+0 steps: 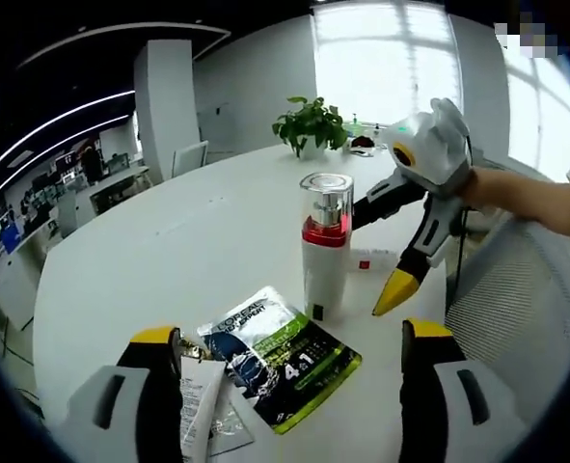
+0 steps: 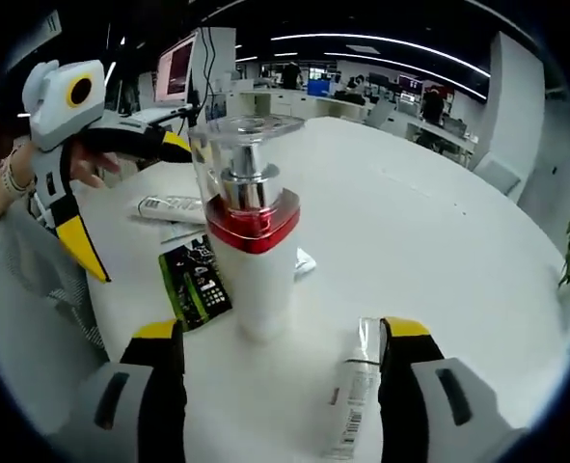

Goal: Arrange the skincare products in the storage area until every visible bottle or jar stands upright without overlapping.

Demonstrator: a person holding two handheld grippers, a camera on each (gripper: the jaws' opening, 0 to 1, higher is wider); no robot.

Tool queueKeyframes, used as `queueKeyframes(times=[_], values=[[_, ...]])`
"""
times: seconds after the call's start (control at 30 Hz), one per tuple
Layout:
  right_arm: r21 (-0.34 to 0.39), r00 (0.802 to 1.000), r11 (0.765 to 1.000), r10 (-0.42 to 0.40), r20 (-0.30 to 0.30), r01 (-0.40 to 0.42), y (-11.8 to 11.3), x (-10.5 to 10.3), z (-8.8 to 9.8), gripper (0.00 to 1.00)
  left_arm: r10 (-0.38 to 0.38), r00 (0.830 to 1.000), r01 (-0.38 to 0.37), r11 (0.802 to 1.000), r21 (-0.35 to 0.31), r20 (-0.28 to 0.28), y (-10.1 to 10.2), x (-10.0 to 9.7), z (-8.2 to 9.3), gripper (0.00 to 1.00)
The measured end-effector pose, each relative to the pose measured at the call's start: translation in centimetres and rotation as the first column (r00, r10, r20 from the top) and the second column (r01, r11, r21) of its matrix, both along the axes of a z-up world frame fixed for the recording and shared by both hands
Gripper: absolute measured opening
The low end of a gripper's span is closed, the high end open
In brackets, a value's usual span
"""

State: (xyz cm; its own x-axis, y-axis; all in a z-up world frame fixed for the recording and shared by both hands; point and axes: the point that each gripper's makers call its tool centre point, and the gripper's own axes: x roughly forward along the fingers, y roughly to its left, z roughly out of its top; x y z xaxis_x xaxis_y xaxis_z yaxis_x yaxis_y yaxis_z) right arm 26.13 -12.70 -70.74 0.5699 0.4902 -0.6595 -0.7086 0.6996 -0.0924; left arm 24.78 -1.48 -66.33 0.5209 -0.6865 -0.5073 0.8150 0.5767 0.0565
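- Just in front of the pump bottle point(image 2: 249, 227), the right gripper point(image 2: 277, 338) is hanging with its yellow-tipped jaws spread wide, nothing between them, a little short of the bottle's white base.
- The left gripper point(image 1: 292, 345) is sitting on the other side of the pump bottle point(image 1: 324, 246), jaws also spread apart and gripping nothing.
- The bottle is standing upright on the white table point(image 1: 169, 251), red collar and clear cap on top.
- A green sachet point(image 1: 283, 355) is lying flat right at the foot of the bottle, nearly touching it.
- A white tube point(image 2: 354, 395) is lying on its side near the bottle, close to the right gripper's jaw.
- Well behind the bottle, a potted plant point(image 1: 310, 125) is sitting at the far edge of the table.
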Motion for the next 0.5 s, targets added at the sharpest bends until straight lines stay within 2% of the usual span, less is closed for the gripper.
queueKeyframes(times=[0.1, 0.17, 0.23, 0.37, 0.5], values=[[-0.024, 1.000, 1.000, -0.001, 0.023, 0.002, -0.2, -0.1, 0.5, 0.87, 0.009, 1.000, -0.009, 1.000, 0.006, -0.005, 0.6, -0.2, 0.1, 0.91], [-0.034, 1.000, 0.999, -0.005, 0.030, 0.006, -0.3, -0.3, 0.7, 0.90, 0.013, 1.000, -0.013, 1.000, 0.016, -0.005, 1.2, -0.4, 0.0, 0.95], [-0.023, 1.000, 1.000, -0.007, 0.027, 0.008, -0.3, -0.6, 0.9, 0.92, 0.018, 1.000, -0.018, 0.999, 0.027, -0.003, 1.5, -0.6, 0.0, 0.98], [0.002, 1.000, 1.000, -0.011, 0.003, 0.011, 0.2, -1.4, 1.2, 0.97, 0.025, 1.000, -0.025, 0.999, 0.029, -0.002, 2.6, -0.9, 0.1, 0.99], [0.007, 1.000, 1.000, -0.011, 0.007, 0.011, 0.4, -2.1, 2.0, 0.99, 0.034, 0.999, -0.033, 0.998, 0.045, -0.003, 3.4, -1.3, -0.1, 0.99]])
